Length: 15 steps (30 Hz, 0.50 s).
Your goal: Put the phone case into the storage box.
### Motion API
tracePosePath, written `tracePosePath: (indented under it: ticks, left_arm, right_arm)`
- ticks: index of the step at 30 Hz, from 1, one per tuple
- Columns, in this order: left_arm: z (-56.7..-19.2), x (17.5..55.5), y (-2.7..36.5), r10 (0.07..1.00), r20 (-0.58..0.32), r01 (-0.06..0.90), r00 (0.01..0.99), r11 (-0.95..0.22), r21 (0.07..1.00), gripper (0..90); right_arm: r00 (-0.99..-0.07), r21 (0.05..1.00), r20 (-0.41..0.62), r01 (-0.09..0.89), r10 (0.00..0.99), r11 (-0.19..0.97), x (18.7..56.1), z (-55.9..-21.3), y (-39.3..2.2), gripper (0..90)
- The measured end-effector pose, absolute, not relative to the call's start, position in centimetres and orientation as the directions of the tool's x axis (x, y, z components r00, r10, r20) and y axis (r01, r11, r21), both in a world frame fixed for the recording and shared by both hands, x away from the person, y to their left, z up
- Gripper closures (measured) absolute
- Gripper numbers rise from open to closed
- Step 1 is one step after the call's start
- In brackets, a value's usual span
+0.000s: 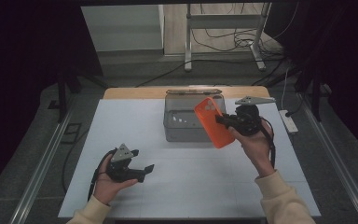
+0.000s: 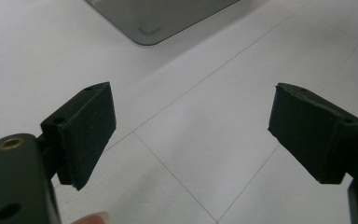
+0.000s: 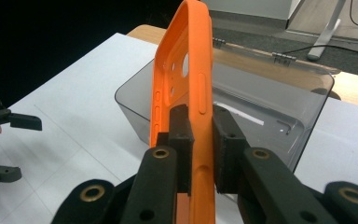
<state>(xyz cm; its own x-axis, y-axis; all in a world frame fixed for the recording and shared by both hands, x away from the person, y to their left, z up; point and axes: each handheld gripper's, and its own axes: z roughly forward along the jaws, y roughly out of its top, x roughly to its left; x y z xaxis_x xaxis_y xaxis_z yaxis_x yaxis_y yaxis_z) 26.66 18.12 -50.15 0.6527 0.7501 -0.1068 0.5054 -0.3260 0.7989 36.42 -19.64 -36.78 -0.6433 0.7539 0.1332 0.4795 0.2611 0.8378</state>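
Orange phone case (image 1: 213,122) held up in the air, tilted, just right of table centre in the high view. Its upper end with the camera cutout leans toward 11 o'clock; lower end points to 5 o'clock. It overlaps the right front corner of the grey box (image 1: 182,128) as seen from above.

Right gripper (image 1: 224,120) clenched on the case, pads pressing its side edge from both faces. In the right gripper view the case (image 3: 186,88) stands edge-on between the two black pads (image 3: 182,135), rising toward 12 o'clock, with the open grey box (image 3: 270,112) behind it. The right hand (image 1: 256,140) carries that gripper from 4 o'clock of the case.

Grey box sits on the white table (image 1: 191,186) near its far edge, lid swung back.

Left gripper (image 1: 145,170) lies low at 8 o'clock of the case, well apart from it, in the left hand (image 1: 107,182). Jaws spread wide, nothing between them; the left gripper view shows bare table (image 2: 191,140) between the pads (image 2: 91,130), and a corner of the box (image 2: 158,18) at 12 o'clock.
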Motion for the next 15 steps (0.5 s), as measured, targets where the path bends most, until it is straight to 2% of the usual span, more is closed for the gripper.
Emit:
tracePosePath:
  ticks: [15]
  left_arm:
    - [-50.1,26.7,18.2,0.754,-0.105,0.504,0.649,-0.323,0.801,14.5]
  right_arm:
    - [-0.606,0.838,0.118,0.486,0.786,0.249,38.0,-35.4,-18.9,80.0]
